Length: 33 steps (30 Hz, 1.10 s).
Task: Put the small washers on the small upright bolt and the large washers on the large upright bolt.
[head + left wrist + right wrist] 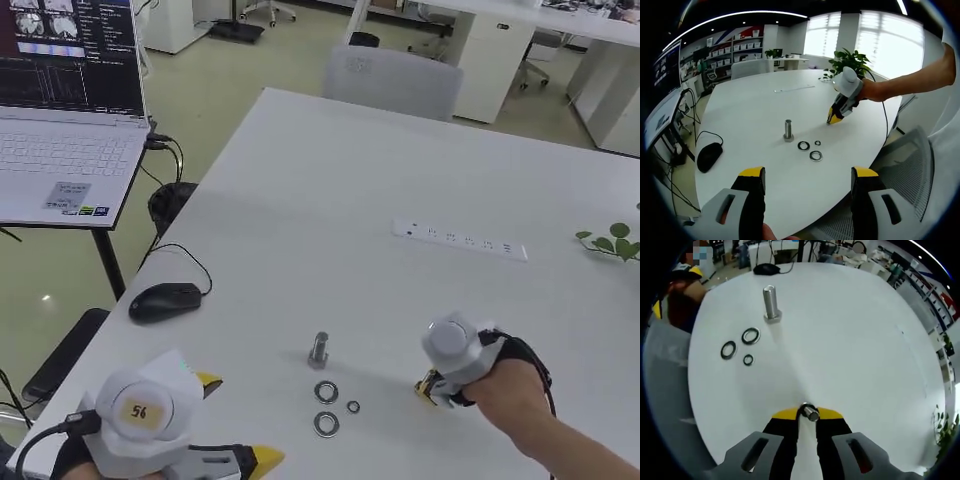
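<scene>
The right hand-held gripper (808, 416), pinching the small bolt (811, 413) well apart from the large bolt (770, 302), might topple it when releasing.

Three washers (317, 391) just before upright bolt (319, 350)

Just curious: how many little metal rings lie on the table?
3, near the upright bolt: large washer, second large washer, small washer. Another may hide between the right fingers.

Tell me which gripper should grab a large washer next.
Left. The left gripper is open and empty, facing the large washers beside the large bolt; the right gripper is shut on the small bolt.
</scene>
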Each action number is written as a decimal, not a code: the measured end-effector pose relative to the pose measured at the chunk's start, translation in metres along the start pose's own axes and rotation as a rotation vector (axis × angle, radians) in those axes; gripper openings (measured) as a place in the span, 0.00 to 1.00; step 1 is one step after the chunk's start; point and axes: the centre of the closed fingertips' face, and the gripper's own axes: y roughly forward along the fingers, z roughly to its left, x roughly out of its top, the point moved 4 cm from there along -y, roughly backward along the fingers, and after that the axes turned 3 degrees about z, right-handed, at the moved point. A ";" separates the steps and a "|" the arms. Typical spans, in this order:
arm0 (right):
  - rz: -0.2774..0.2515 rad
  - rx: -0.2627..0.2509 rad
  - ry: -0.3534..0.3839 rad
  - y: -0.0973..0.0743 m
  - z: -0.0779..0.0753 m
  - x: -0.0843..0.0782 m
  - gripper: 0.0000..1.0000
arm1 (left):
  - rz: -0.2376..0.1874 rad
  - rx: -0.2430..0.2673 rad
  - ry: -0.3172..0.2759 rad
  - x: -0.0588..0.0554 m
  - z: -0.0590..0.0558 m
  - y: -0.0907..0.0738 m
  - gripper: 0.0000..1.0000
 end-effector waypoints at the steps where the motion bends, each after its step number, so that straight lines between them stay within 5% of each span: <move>1: 0.001 0.001 -0.005 0.000 0.000 0.000 0.14 | 0.000 0.001 0.000 0.000 0.000 0.000 0.69; 14: -0.010 0.002 0.002 -0.006 -0.001 -0.001 0.17 | -0.009 0.003 0.006 0.004 0.000 -0.001 0.69; 33: -0.156 -0.043 0.119 -0.051 -0.006 -0.001 0.28 | -0.025 -0.016 0.022 0.008 -0.008 0.000 0.69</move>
